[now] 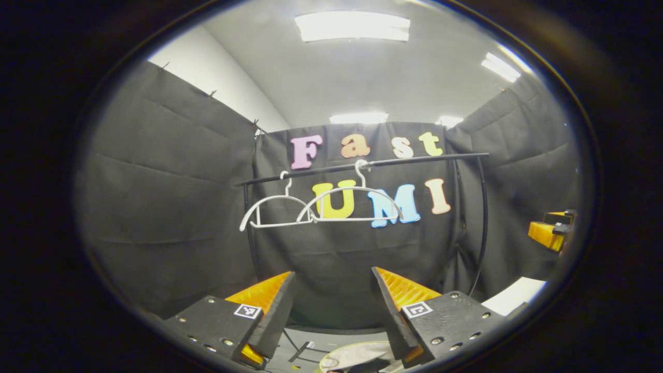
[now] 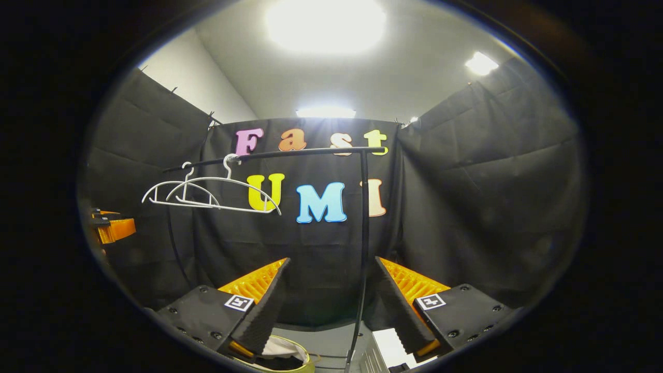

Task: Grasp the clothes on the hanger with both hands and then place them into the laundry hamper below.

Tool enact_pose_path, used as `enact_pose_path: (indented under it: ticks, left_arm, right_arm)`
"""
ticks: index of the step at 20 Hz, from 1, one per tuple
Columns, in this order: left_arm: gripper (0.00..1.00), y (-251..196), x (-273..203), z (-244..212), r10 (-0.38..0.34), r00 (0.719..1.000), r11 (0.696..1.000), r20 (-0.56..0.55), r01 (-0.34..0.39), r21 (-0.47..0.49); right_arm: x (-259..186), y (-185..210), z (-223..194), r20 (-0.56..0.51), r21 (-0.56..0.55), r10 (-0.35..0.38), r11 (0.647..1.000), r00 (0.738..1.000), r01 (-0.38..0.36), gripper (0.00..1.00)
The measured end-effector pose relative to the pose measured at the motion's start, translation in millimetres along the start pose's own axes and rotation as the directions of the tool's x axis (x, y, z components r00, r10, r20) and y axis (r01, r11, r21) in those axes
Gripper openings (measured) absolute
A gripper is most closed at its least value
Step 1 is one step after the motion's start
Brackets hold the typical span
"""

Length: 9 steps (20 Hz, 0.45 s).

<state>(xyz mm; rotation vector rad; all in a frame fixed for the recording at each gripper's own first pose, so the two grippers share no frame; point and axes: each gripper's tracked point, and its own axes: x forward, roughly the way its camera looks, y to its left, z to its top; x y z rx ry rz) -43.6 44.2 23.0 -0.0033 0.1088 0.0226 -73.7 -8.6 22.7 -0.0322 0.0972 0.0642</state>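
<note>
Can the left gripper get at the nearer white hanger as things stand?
Probably yes: the left gripper is open and points at the nearer hanger on the rail, with nothing between them. It hangs bare and well ahead.

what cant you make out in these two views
- Laundry hamper: in the right gripper view just a bit of rim and pale cloth shows, cut off by the bottom edge and the right gripper.
- Same hamper in the left gripper view: partly hidden behind the left gripper, so its contents are unclear.
- Rail base: out of sight below.
- Both hangers look bare; whether every garment has landed in the hamper cannot be told.
</note>
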Motion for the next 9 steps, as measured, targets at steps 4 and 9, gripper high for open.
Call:
enact_pose_path:
  ticks: [4, 9]
  left_arm:
    - [0.83, 0.4, -2.2, 1.9, 0.004, 1.000, 1.000, 0.003, -0.004, -0.005]
    - [0.83, -0.7, -3.5, -0.7, 0.001, 1.000, 1.000, -0.002, -0.001, -0.028]
  right_arm:
    - [5.7, -1.4, 2.2, 0.007, 0.008, -0.004, 1.000, 1.000, 0.004, 0.98]
    - [1.3, 1.1, -0.3, 0.009, 0.008, 0.006, 1.000, 1.000, -0.006, 0.98]
